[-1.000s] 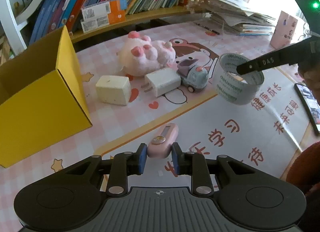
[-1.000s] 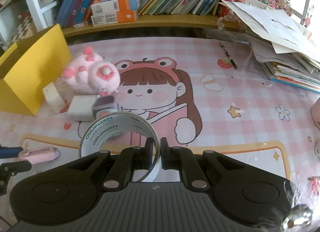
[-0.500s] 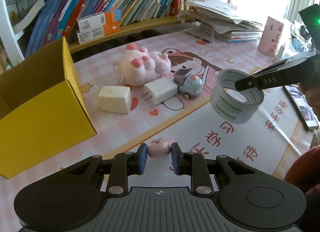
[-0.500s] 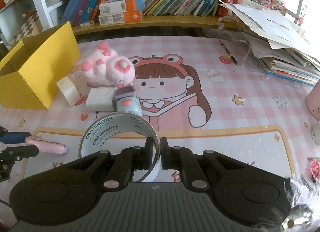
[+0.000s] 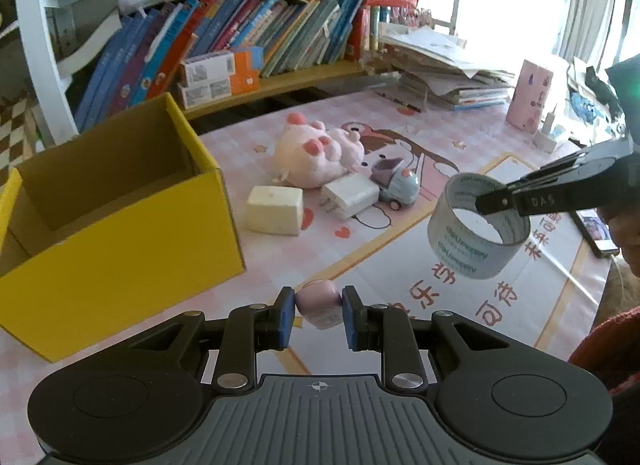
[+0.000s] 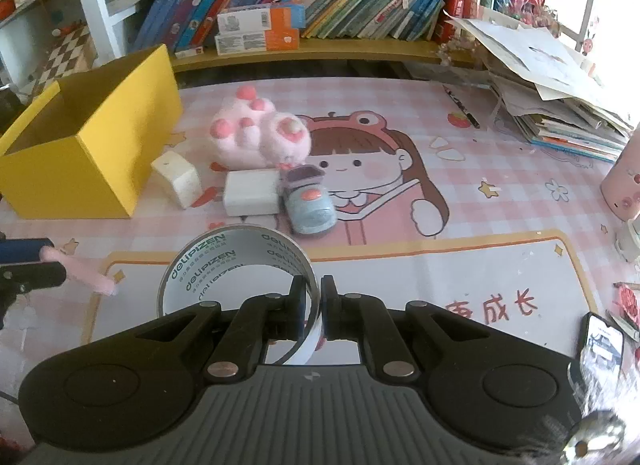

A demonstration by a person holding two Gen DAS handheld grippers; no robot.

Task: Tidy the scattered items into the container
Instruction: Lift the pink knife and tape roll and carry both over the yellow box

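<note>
The left gripper (image 5: 318, 315) is clamped on a small pink gadget (image 5: 320, 301), its blue pads pressing the two sides while the body pokes forward off the mat. The right gripper (image 6: 312, 309) is pinched tight on the wall of a roll of tape (image 6: 236, 265), one finger inside the ring and one outside, so the roll hangs clear of the desk. In the left wrist view the roll sits at 3 o'clock, with the yellow box (image 5: 120, 221) open-topped at 9 o'clock; in the right wrist view the box is at 10 o'clock.

Lying on the pink desk mat (image 6: 460, 193), near 12 o'clock of both views, are a pink plush toy (image 6: 256, 133), a cream block (image 6: 178, 181), a white charger (image 6: 252, 193) and a small toy car (image 6: 308, 205), the last three clustered close together just beside the plush.

The tape looks light and stiff, a thin cardboard-and-film ring; gripped by its wall it may swing or pivot, so a slow carry suits it. The pink gadget seems a smooth hard plastic, likely slippery, and is best held across its narrow sides as now. The plush will squash, so a deep bite on its body should work
</note>
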